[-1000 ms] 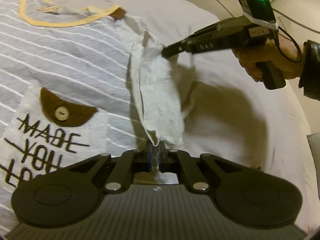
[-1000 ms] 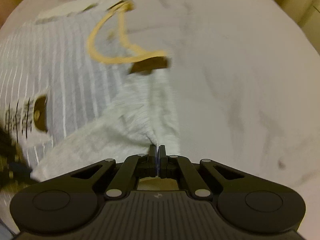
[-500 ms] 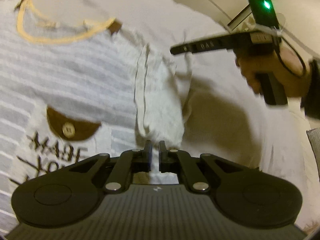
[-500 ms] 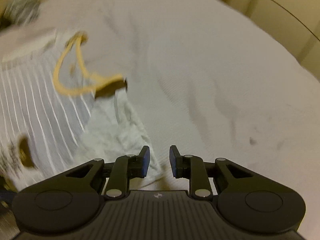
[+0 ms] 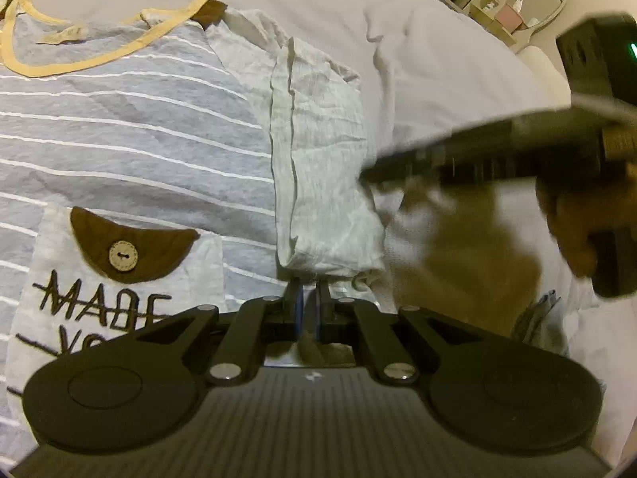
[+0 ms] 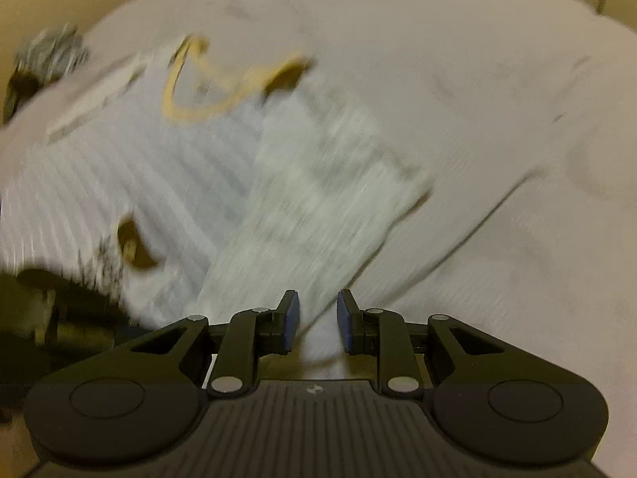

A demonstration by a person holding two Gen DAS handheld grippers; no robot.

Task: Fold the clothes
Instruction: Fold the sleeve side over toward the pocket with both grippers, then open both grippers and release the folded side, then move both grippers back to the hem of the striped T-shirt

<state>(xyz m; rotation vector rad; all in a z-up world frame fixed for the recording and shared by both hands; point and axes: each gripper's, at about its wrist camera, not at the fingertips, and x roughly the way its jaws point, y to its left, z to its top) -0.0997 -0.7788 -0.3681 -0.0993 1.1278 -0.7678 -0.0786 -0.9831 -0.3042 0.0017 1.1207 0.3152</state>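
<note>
Shirt: grey white-striped cotton tee (image 5: pixel 131 131), limp and light; we'd grip its sleeve hem (image 5: pixel 330 267). Left gripper (image 5: pixel 309 310) jaws slightly apart, right gripper (image 6: pixel 317 320) jaws wide, both empty.

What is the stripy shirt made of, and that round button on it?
The stripy shirt looks like soft, matte knit cloth, probably cotton: it wrinkles and folds easily. The round button looks like pale wood or wood-look plastic, with visible stitching holes; the pictures can't settle which.
</note>
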